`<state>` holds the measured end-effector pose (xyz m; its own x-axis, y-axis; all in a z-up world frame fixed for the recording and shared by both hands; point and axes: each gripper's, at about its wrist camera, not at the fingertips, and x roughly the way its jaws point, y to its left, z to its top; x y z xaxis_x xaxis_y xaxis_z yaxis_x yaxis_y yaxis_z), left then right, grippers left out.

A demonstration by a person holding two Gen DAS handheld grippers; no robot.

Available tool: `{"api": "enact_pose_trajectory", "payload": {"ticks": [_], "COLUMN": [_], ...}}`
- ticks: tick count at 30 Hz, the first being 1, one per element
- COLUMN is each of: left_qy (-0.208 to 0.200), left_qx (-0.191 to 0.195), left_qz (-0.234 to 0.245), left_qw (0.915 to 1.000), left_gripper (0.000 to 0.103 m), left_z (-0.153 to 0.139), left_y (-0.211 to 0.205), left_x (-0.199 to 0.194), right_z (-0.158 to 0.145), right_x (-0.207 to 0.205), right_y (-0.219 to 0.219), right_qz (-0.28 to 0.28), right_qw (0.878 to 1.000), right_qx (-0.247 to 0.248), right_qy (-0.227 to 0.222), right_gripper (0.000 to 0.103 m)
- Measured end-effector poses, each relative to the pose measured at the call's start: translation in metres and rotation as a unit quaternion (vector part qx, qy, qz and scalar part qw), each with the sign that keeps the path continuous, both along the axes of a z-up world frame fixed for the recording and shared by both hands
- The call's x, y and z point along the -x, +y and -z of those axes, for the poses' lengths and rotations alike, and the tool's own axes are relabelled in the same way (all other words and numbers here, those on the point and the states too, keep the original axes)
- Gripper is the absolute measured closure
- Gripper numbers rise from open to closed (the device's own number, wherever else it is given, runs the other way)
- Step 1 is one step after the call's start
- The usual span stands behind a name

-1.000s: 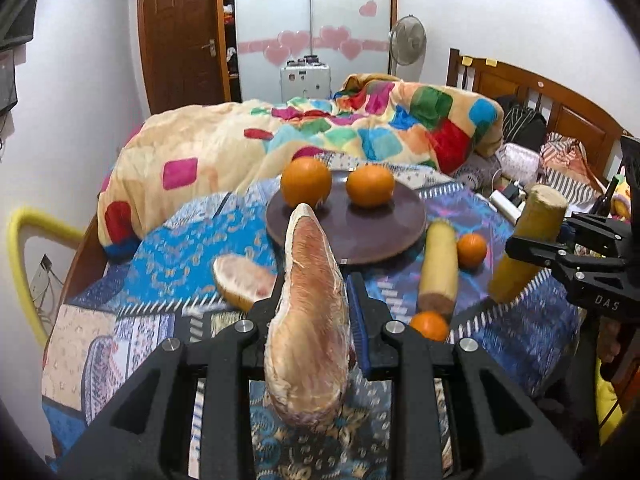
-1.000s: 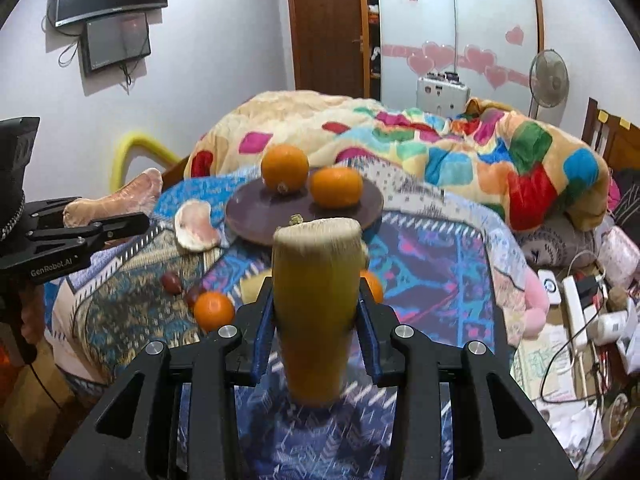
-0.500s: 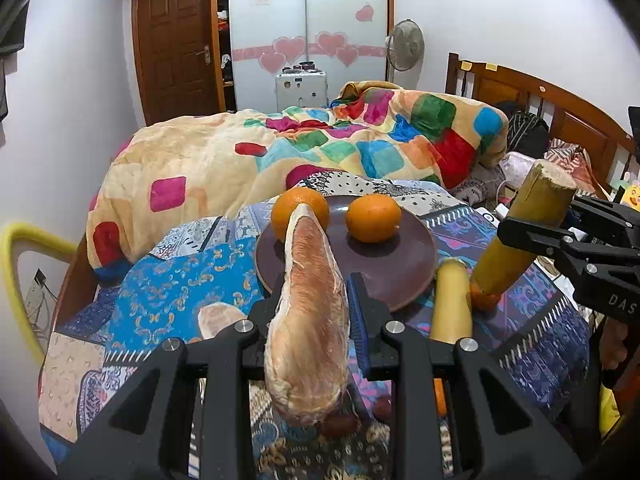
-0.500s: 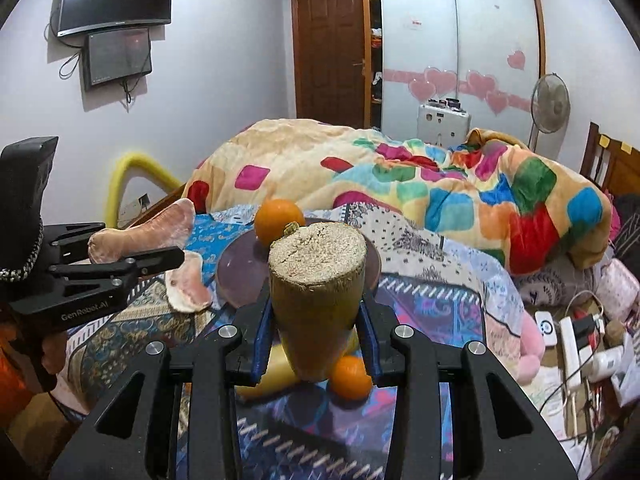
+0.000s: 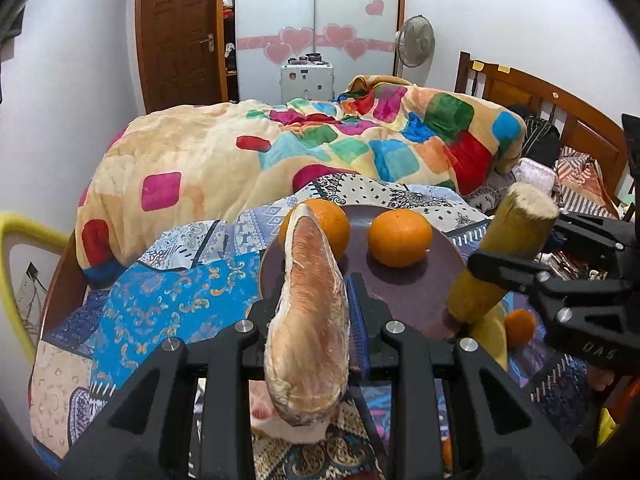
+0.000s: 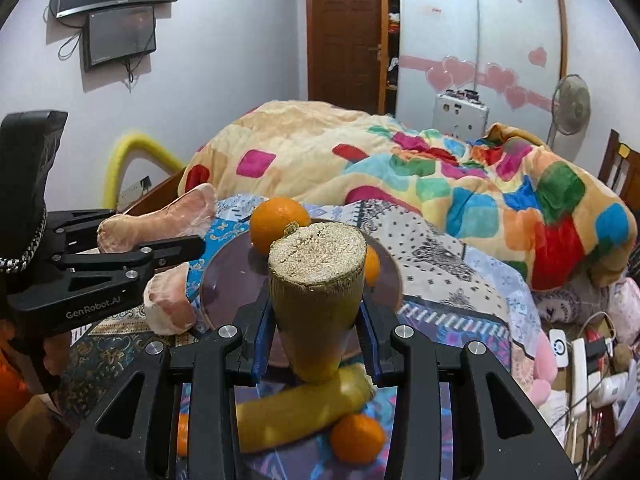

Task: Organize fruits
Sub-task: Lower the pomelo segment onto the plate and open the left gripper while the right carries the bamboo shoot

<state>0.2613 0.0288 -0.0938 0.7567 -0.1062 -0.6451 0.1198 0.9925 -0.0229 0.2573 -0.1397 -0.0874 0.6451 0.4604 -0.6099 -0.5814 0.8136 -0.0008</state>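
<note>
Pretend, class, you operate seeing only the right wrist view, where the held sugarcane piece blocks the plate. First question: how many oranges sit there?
Observer: Two, a left orange and a right orange, apart on the plate.
Operator: Any free room?
Observer: Yes, the plate's near half is bare.
Operator: How does the left gripper hold?
Observer: It is shut on the pomelo segment, which stands on edge.

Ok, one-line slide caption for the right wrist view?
Right hand-held gripper holds a yellow sugarcane stick near the round brown plate with two oranges.
</note>
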Motion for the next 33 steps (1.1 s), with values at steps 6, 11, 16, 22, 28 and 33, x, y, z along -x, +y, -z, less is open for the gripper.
{"api": "enact_pose_trajectory", "payload": {"ticks": [6,11,16,22,28,33], "left_qy": [0.02,0.024,0.029,0.02,0.007,0.006], "left_qx": [0.017,0.011,0.017,0.007,-0.007,0.015], "left_qz": [0.005,0.007,0.001,-0.002,0.007,0.0], "left_qw": [0.9996,0.9996,0.9994,0.9998,0.9999,0.9999], "left_gripper": [0.075,0.075,0.075,0.075,0.075,0.075], "left_z": [0.007,0.012,0.016,0.018,0.015,0.013], "left_y": [-0.001,-0.005,-0.005,-0.01,-0.018,-0.006], "left_x": [-0.019,-0.03,-0.038,-0.041,-0.04,-0.036], "right_z": [0.007,0.015,0.02,0.022,0.014,0.003], "right_x": [-0.008,-0.017,-0.023,-0.022,-0.016,-0.011], "right_y": [0.017,0.017,0.019,0.011,0.007,0.012], "right_qz": [-0.011,-0.018,-0.026,-0.024,-0.027,-0.04], "right_qw": [1.0,0.999,0.998,0.998,0.998,0.996], "right_qx": [0.025,0.024,0.037,0.035,0.042,0.074], "right_qy": [-0.002,0.022,0.037,0.043,0.029,0.006], "right_gripper": [0.069,0.069,0.069,0.069,0.069,0.069]}}
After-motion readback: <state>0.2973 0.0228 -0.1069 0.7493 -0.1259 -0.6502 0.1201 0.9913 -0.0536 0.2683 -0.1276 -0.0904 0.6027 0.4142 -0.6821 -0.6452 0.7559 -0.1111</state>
